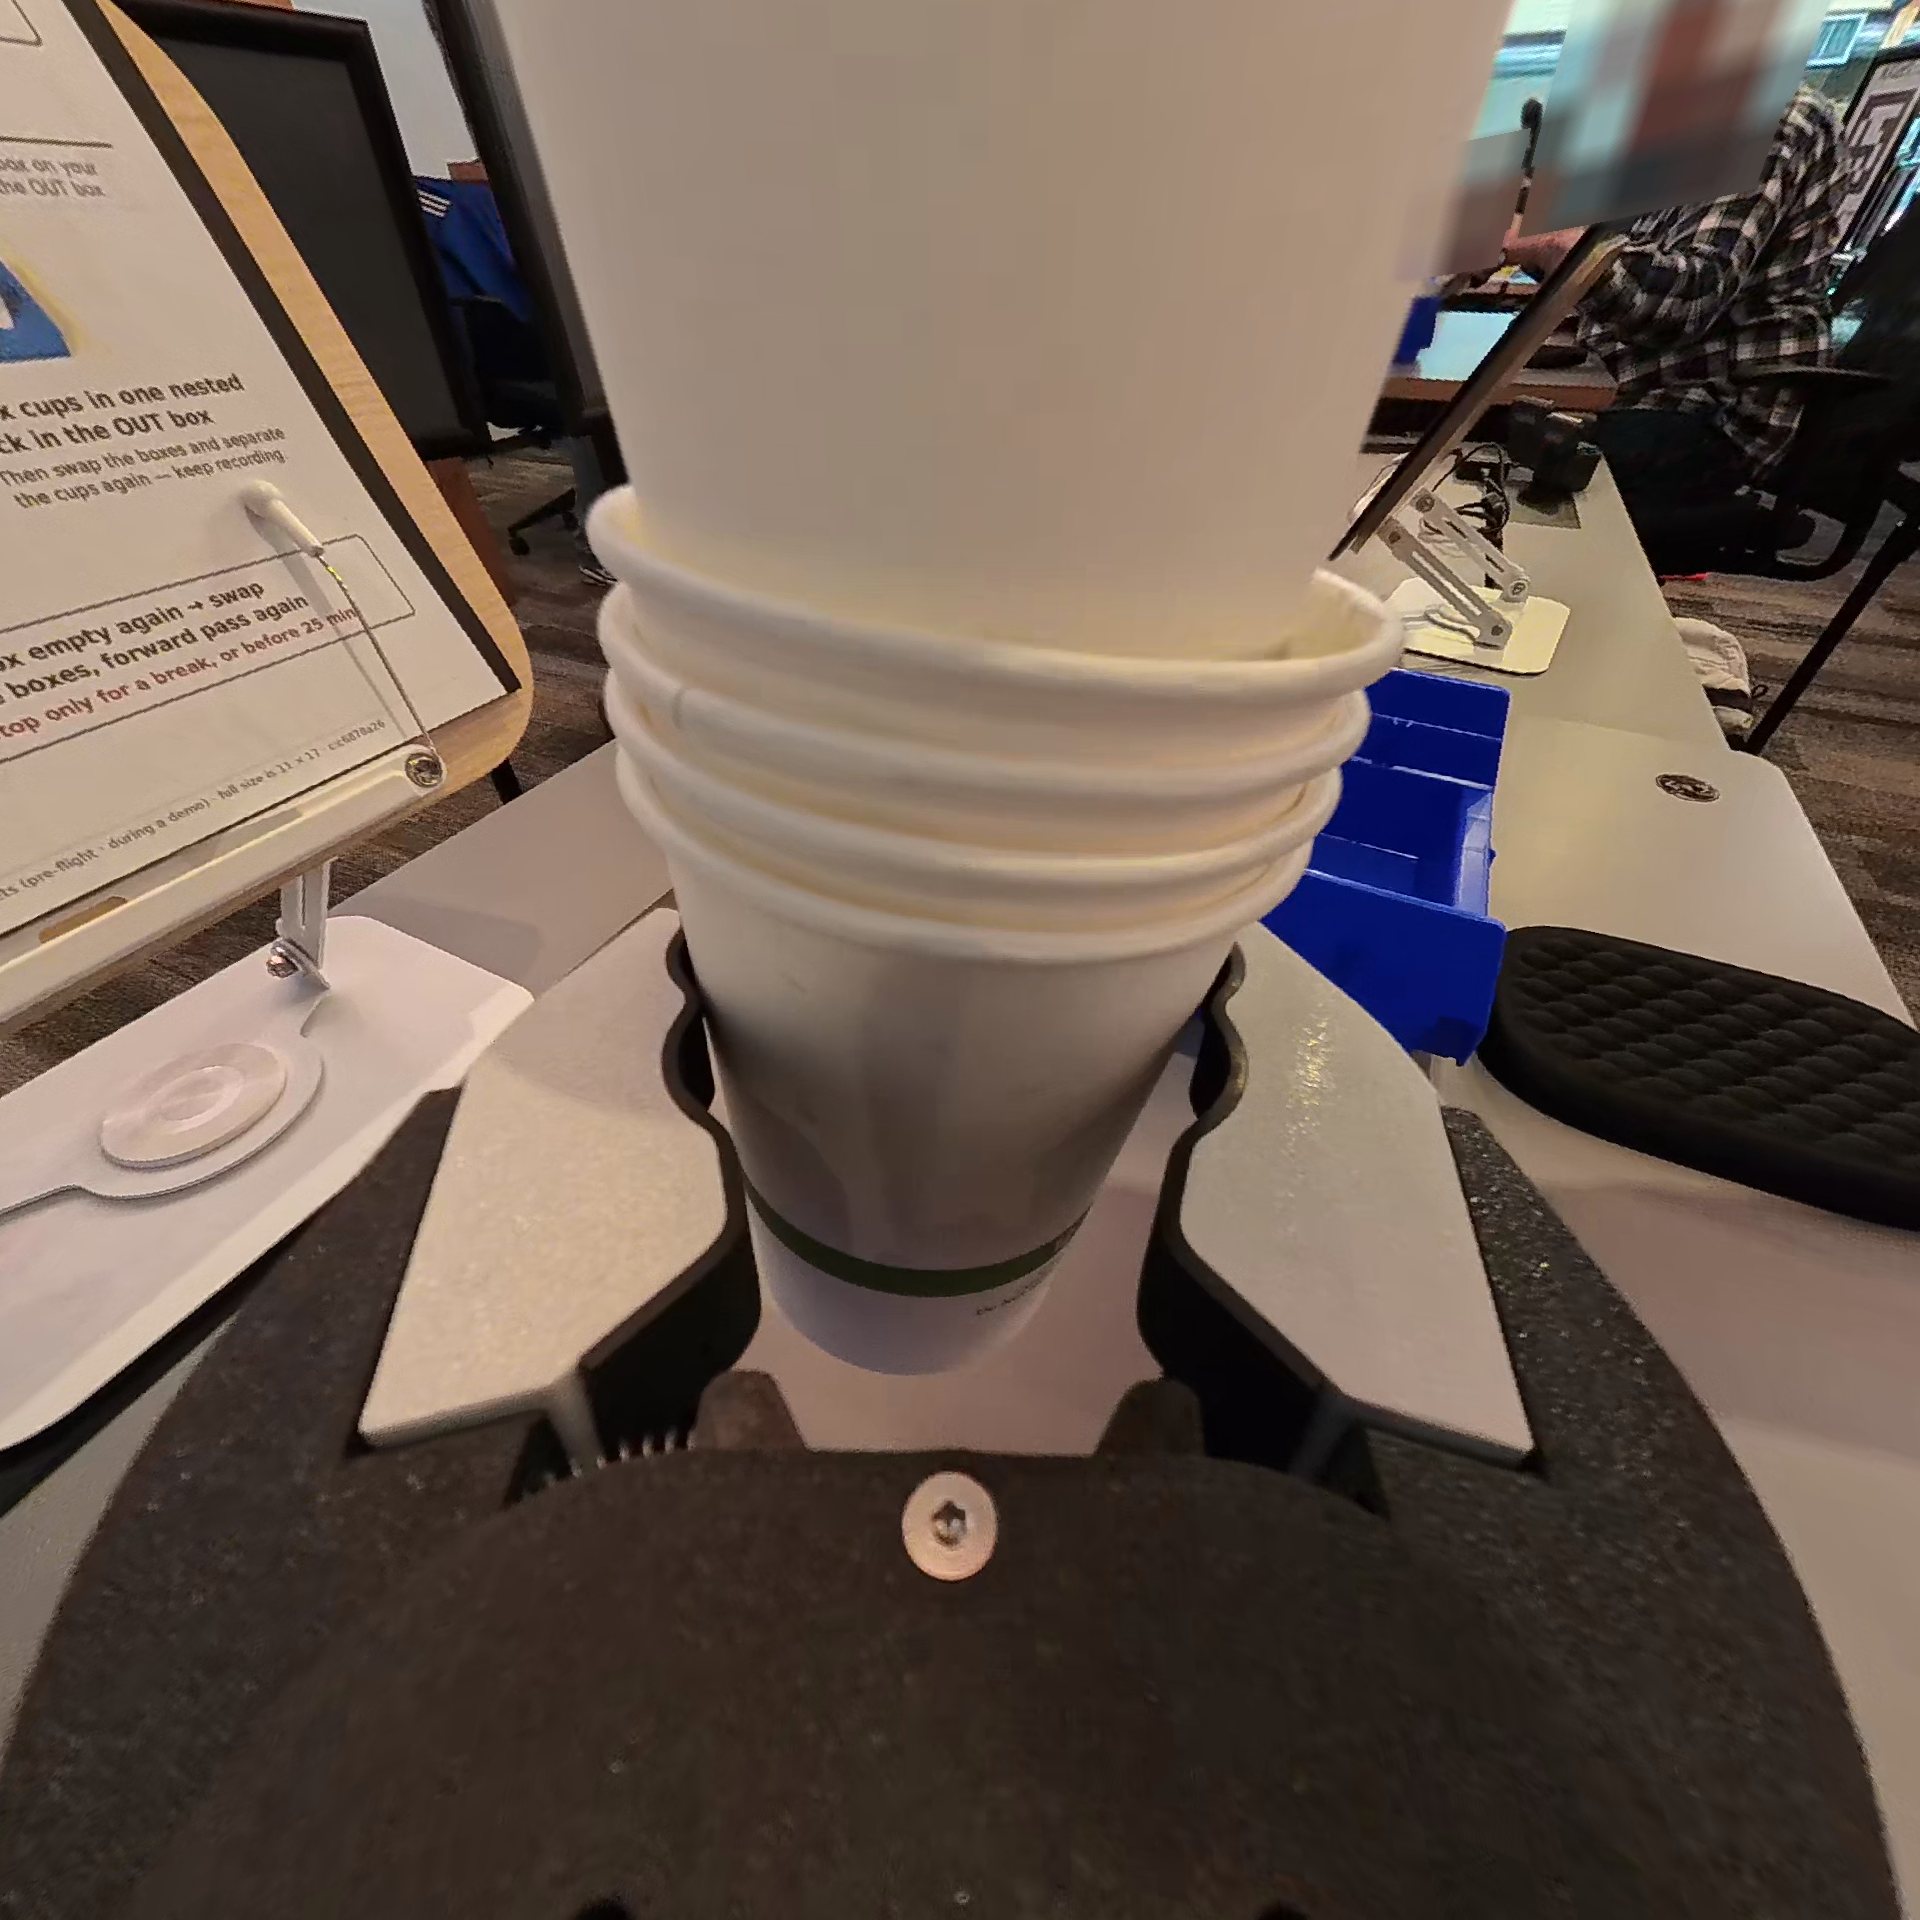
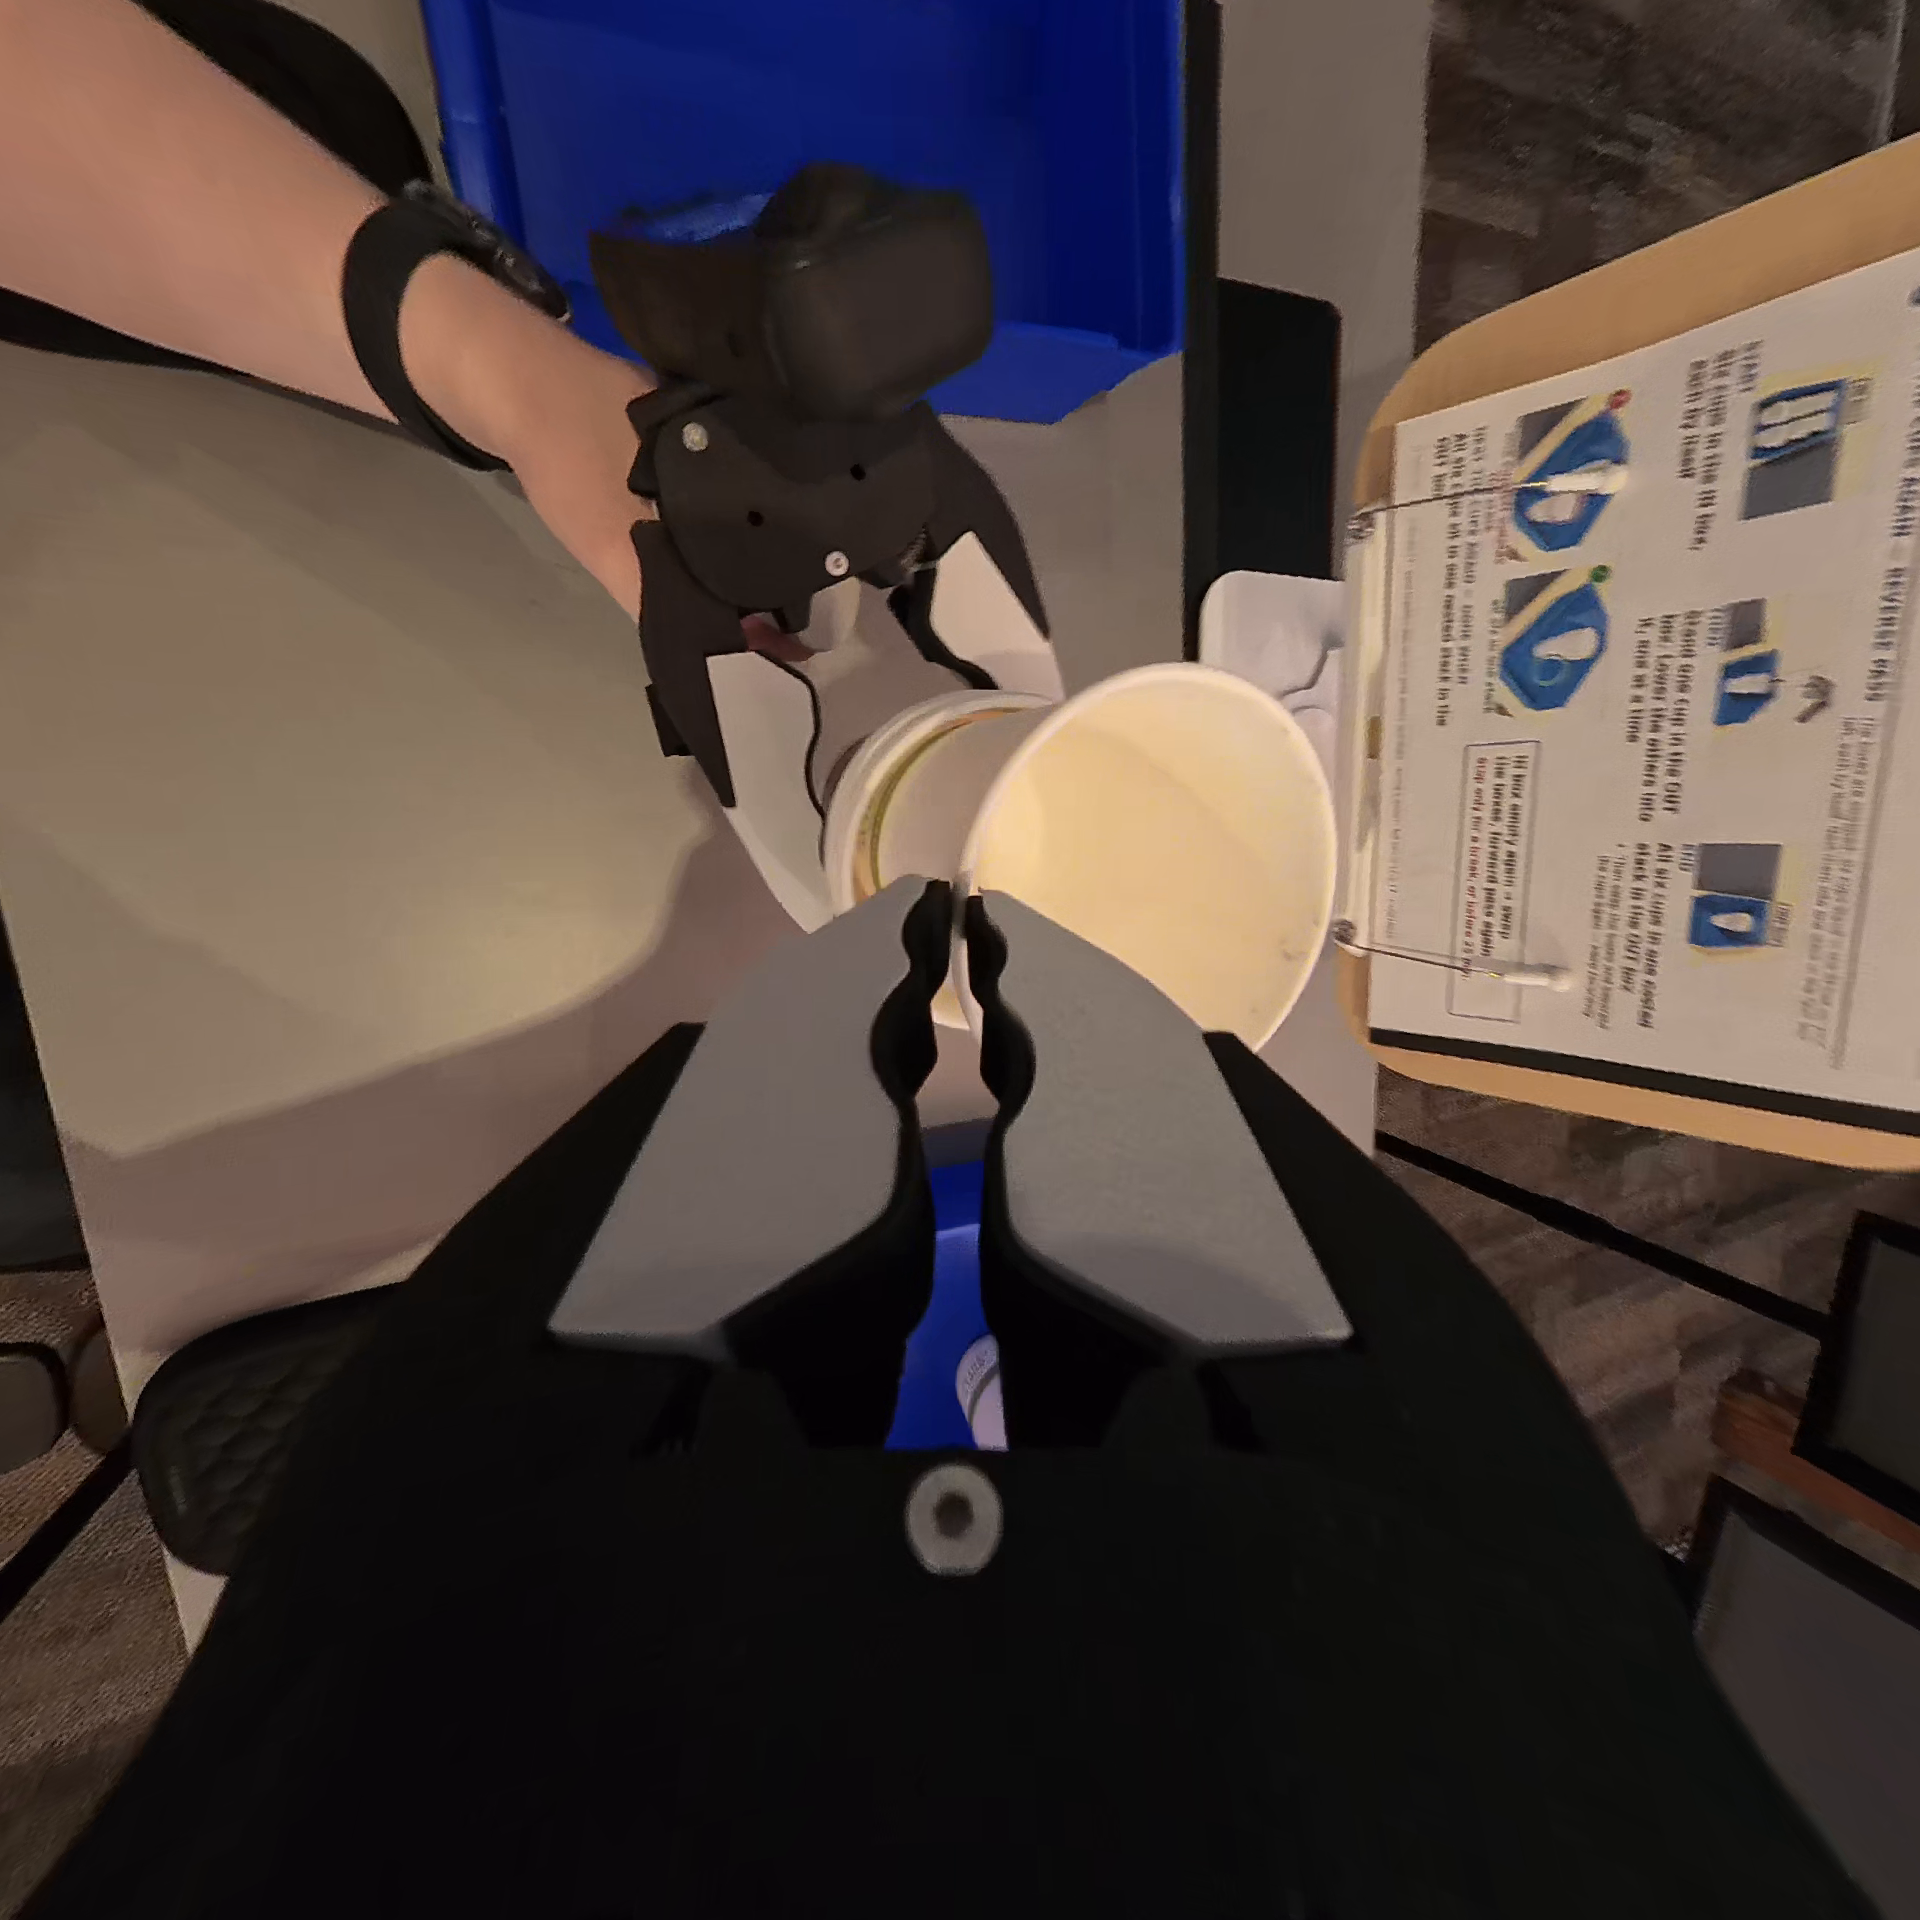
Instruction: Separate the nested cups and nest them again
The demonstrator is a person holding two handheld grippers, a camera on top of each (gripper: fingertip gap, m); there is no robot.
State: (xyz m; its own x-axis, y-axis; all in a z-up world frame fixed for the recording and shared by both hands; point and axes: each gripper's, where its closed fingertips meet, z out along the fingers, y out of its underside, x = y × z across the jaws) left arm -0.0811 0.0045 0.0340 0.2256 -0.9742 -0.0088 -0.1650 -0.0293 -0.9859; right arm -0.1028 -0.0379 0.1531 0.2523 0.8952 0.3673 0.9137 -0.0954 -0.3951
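A stack of several nested white paper cups [image 1: 956,997], the outermost with a green band, sits between the fingers of my left gripper [image 1: 956,987], which is shut on it. A top white cup [image 1: 987,312] stands partly raised out of the stack. In the right wrist view my right gripper [image 2: 958,904] is shut on the rim of that top cup [image 2: 1153,842], whose cream inside faces the camera. The stack [image 2: 904,790] and the left gripper [image 2: 831,499], held by a person's hand, lie beyond it.
A blue bin [image 1: 1403,862] stands behind the stack to the right, and it also shows in the right wrist view [image 2: 831,156]. An instruction sheet on a wooden stand [image 1: 187,499] is at the left. A black textured pad [image 1: 1704,1070] lies on the grey table [image 1: 1662,831]. A seated person is far right.
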